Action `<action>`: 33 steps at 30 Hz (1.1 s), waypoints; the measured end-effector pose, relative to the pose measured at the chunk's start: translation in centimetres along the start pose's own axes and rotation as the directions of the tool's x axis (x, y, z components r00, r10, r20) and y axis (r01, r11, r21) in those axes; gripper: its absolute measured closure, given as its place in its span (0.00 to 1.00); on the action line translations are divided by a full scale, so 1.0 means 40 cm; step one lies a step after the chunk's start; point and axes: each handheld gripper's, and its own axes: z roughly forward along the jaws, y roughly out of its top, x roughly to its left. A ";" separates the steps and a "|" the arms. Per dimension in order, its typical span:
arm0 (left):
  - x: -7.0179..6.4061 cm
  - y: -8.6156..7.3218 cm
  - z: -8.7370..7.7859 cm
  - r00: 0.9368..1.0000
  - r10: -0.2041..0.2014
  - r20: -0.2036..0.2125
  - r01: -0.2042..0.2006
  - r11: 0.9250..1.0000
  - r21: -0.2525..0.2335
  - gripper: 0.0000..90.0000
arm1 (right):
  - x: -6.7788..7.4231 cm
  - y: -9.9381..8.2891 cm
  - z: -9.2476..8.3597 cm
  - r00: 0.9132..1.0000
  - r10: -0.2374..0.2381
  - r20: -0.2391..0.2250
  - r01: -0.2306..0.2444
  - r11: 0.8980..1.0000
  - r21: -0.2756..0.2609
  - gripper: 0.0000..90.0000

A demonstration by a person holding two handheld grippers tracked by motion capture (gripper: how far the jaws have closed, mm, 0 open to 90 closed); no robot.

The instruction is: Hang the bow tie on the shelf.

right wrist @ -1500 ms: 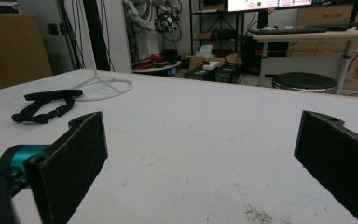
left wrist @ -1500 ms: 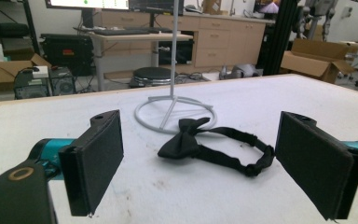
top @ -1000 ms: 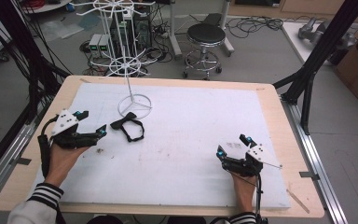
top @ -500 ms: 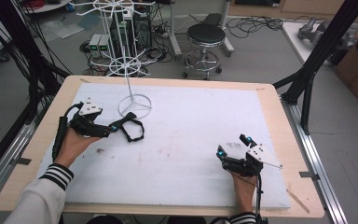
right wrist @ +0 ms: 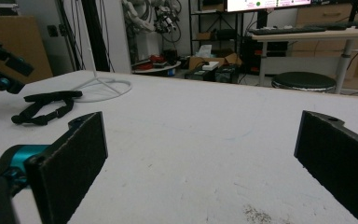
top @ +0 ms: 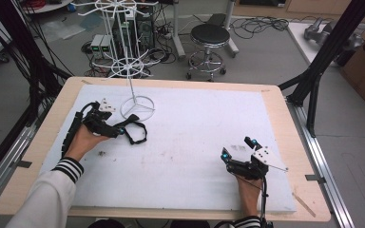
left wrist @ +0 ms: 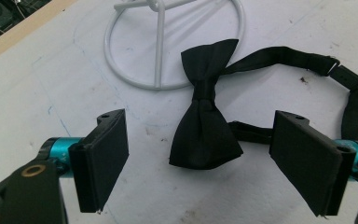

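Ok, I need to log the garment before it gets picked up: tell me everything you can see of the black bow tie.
The black bow tie lies flat on the white table cover. It looks like satin-like fabric, pinched by a centre knot, with a thin strap carrying a small clasp, looping around to its back. One wing overlaps the white wire stand's base ring. It sits between the open jaws of the left hand-held gripper, which do not touch it.

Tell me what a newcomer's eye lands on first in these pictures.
A black bow tie lies on the white table between the open jaws of the left gripper, beside the ring base of a white wire rack. The right gripper rests open near the table's front right.
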 end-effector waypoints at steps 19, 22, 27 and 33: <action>-0.004 0.000 0.041 0.999 0.022 0.031 -0.025 0.996 0.085 0.28 | -0.002 0.000 0.000 1.000 0.007 -0.002 -0.007 1.000 0.000 0.02; -0.003 -0.004 0.044 0.999 0.028 0.040 -0.032 0.994 0.105 0.30 | -0.002 0.000 -0.001 1.000 0.009 -0.002 -0.009 1.000 -0.001 0.02; -0.003 -0.009 0.050 0.998 0.026 0.059 -0.032 0.993 0.113 0.32 | -0.001 0.000 0.000 1.000 0.007 0.000 -0.007 1.000 -0.001 0.02; -0.004 -0.009 0.053 0.998 0.028 0.061 -0.035 0.992 0.122 0.38 | -0.002 0.000 0.000 1.000 0.007 0.000 -0.007 1.000 -0.001 0.02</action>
